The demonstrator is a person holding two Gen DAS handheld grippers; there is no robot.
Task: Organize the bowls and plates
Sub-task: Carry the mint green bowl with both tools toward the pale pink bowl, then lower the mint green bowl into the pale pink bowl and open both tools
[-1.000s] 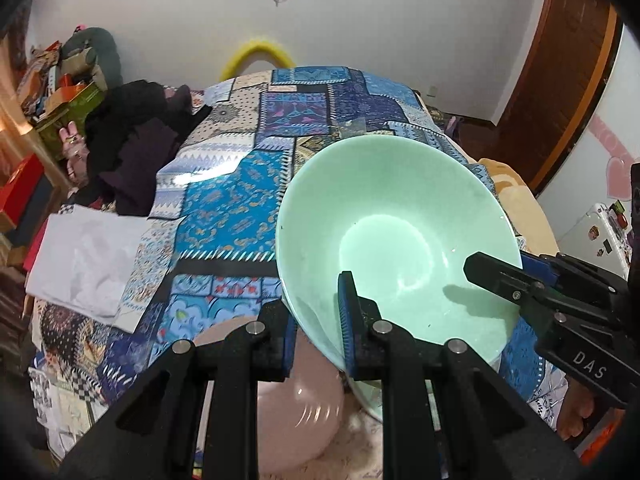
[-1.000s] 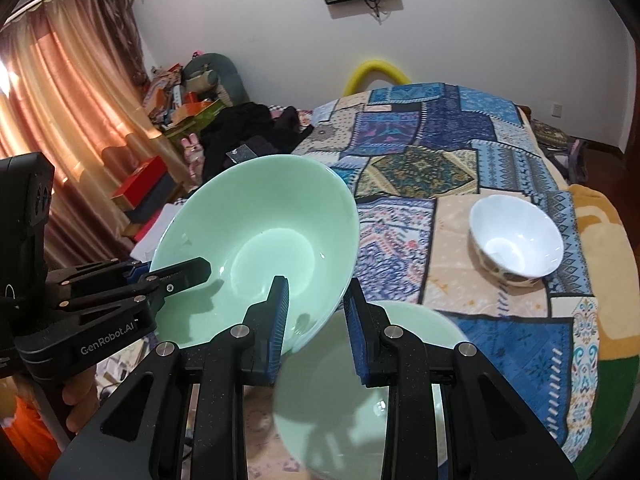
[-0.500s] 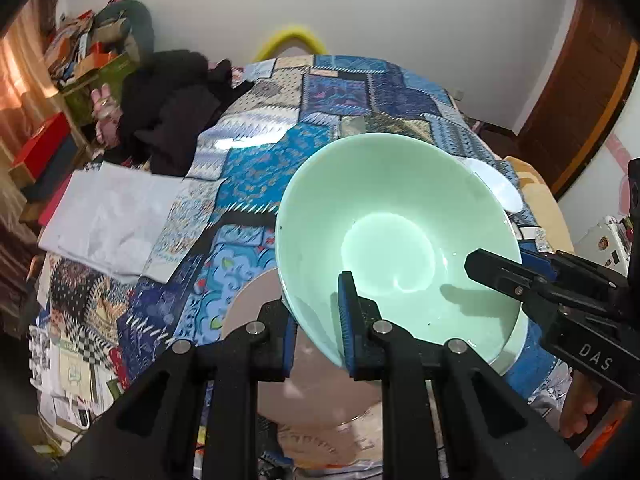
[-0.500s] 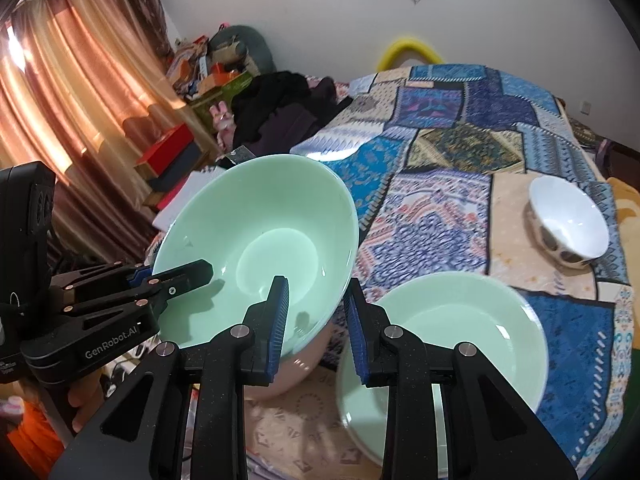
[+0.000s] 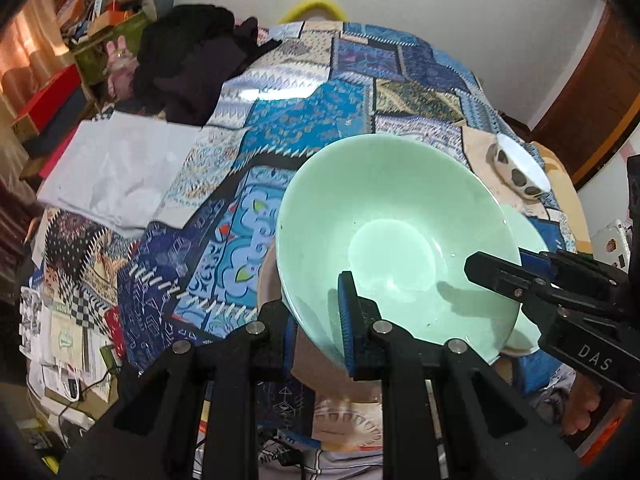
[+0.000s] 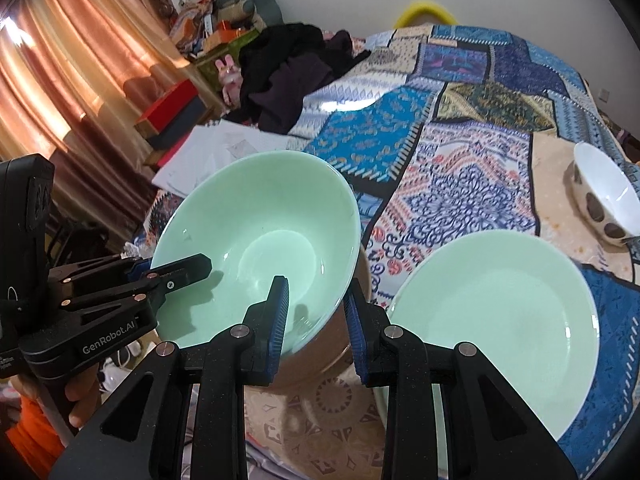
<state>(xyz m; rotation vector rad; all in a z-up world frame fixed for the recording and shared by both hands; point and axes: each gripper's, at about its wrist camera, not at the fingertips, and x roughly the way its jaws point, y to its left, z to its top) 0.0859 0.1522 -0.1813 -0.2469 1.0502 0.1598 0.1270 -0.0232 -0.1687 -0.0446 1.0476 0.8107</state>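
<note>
Both grippers hold one large mint-green bowl (image 5: 392, 232) by its rim above the bed. My left gripper (image 5: 318, 320) is shut on the near rim. My right gripper (image 6: 316, 312) is shut on the opposite rim, and it shows at the right of the left wrist view (image 5: 520, 276). The bowl (image 6: 256, 240) hangs over a pinkish-brown bowl (image 6: 316, 360), mostly hidden beneath it. A mint-green plate (image 6: 496, 328) lies to the right on the bed. A white bowl with dark spots (image 6: 604, 200) sits further right.
The patchwork bedspread (image 5: 312, 92) covers the bed. A heap of black clothes (image 5: 196, 52) and white paper sheets (image 5: 116, 168) lie at the left. Cluttered shelves and red boxes (image 6: 172, 112) stand by the curtain. Papers and cables litter the floor (image 5: 68, 344).
Both grippers have carried the green bowl back toward the bed's near edge and lower over the pinkish-brown bowl. More of the green plate and the white bowl now show.
</note>
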